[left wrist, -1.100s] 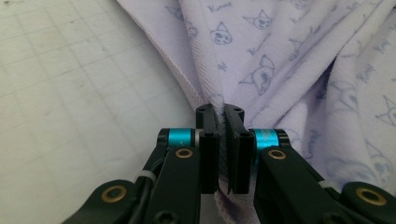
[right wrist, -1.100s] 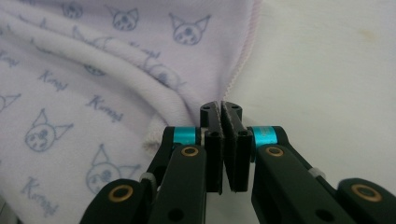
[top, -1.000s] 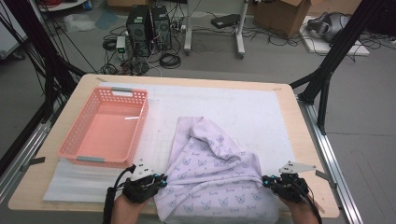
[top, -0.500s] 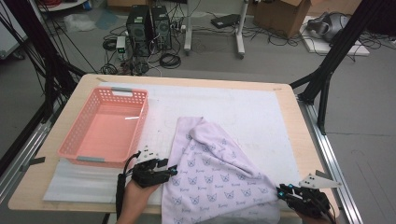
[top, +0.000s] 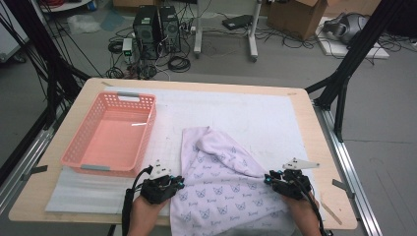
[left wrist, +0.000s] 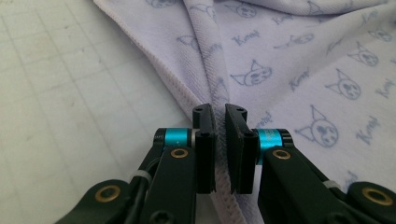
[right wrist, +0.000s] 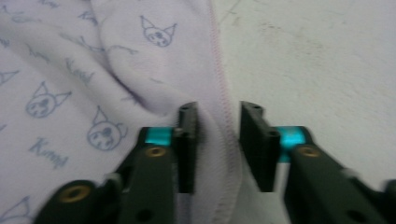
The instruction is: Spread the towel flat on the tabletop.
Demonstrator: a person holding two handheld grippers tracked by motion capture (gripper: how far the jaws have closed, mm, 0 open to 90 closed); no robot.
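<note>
A lilac towel (top: 221, 182) printed with cat faces lies on the white mat, its far corner folded over. My left gripper (top: 178, 184) is at the towel's left edge. In the left gripper view its jaws (left wrist: 219, 112) have just closed and pinch the stitched hem of the towel (left wrist: 303, 70). My right gripper (top: 269, 179) is at the towel's right edge. In the right gripper view, which is blurred, its jaws (right wrist: 218, 109) have just been closing. The towel's (right wrist: 70, 56) hem lies between them, and a gap remains at the right pad.
An empty pink plastic basket (top: 148, 129) stands at the left on the white mat (top: 246, 113). The wooden table edge (top: 29, 211) runs along the front. Black frame legs, computers and cables are on the floor beyond the table.
The towel, bunched up between both grippers a second ago, now lies flatter. The right gripper swung out to the lower right, then came back to the towel's right edge. The left gripper barely shifted.
</note>
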